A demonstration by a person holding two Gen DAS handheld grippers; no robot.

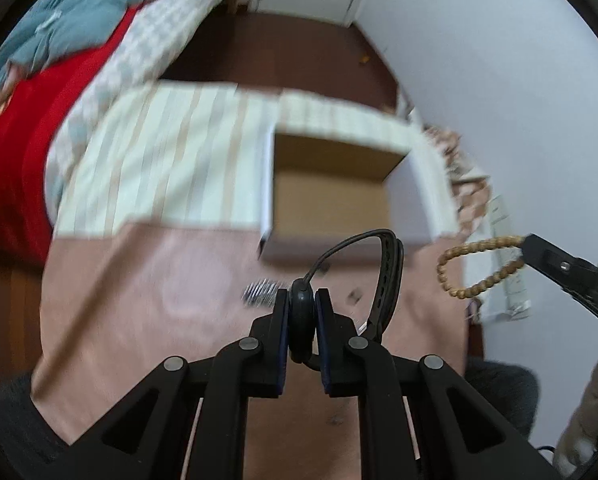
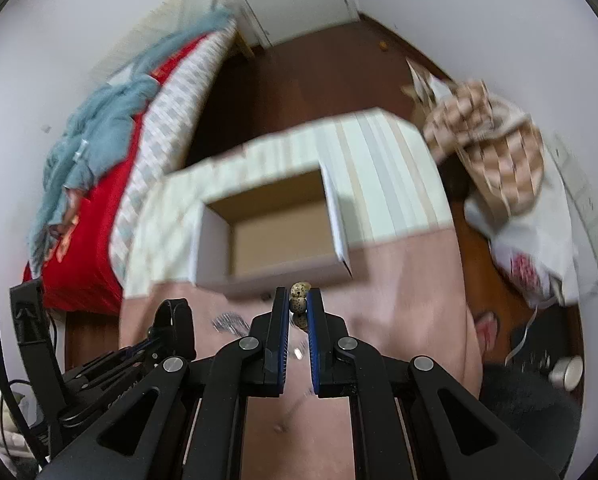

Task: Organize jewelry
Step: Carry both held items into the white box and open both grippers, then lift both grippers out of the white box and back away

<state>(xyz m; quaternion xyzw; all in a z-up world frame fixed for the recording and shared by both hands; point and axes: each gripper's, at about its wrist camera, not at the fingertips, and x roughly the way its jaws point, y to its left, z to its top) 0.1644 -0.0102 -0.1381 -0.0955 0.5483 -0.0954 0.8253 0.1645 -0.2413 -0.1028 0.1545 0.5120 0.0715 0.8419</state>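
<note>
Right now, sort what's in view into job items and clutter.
Job:
- black watch, in the left gripper
- bead bracelet, in the right gripper
- open cardboard box
- silver hair comb

Clutter:
- red bedding
- teal blanket
- checked cloth

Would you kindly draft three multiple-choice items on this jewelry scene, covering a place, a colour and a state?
1. Where is the open white cardboard box?
A. on the cloth-covered table
B. on the red bed
C. on the floor

2. What colour is the wristwatch in the left hand-held gripper?
A. silver
B. black
C. red

3. The right hand-held gripper is:
A. open, empty
B. shut, empty
C. shut on the tan wooden bead bracelet

Answers: 1 A, box stands on the cloth; 2 B, strap and case look black; 3 C, beads sit pinched between the pads.
</note>
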